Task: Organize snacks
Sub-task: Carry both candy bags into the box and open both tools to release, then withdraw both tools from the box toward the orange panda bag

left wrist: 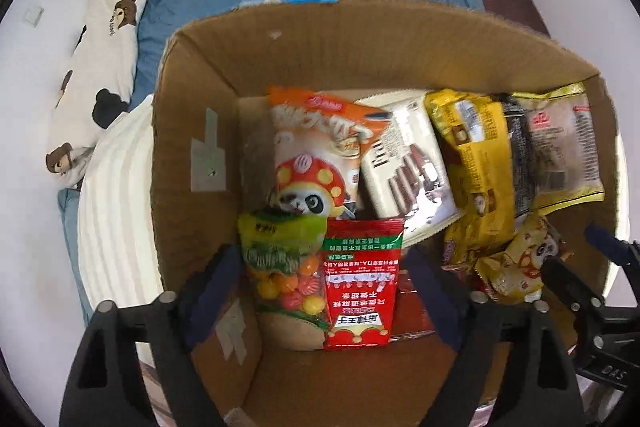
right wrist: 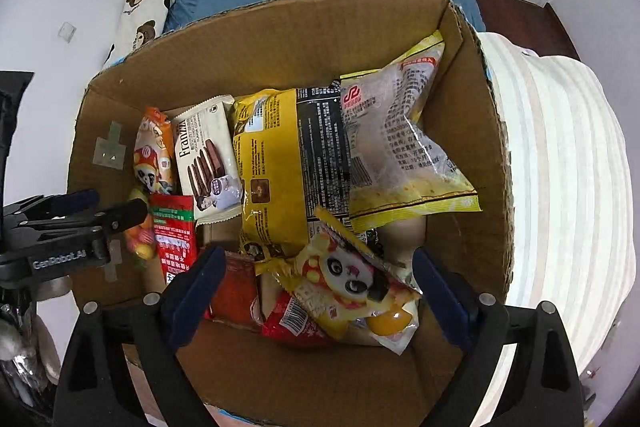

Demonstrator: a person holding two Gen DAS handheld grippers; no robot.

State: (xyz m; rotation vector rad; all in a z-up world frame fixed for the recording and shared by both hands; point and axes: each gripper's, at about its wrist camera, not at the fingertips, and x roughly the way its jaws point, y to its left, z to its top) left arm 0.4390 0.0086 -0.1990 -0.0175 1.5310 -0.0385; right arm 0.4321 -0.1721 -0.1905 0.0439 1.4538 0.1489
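cardboard box (left wrist: 192, 99) left floor bare, snack packets (right wrist: 280, 163) crowding right

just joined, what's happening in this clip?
A person with two handheld grippers is sorting snacks in a cardboard box set by a bed. The left gripper is open around the upright red packet and candy bag. The right gripper is open over the panda packet. Neither is gripping. The other bags, including the Franzzi wafers, stand lined up behind.

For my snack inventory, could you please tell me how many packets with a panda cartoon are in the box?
2: an orange packet standing at the back left of the cardboard box, and a yellow packet lying front right; others may be hidden underneath.
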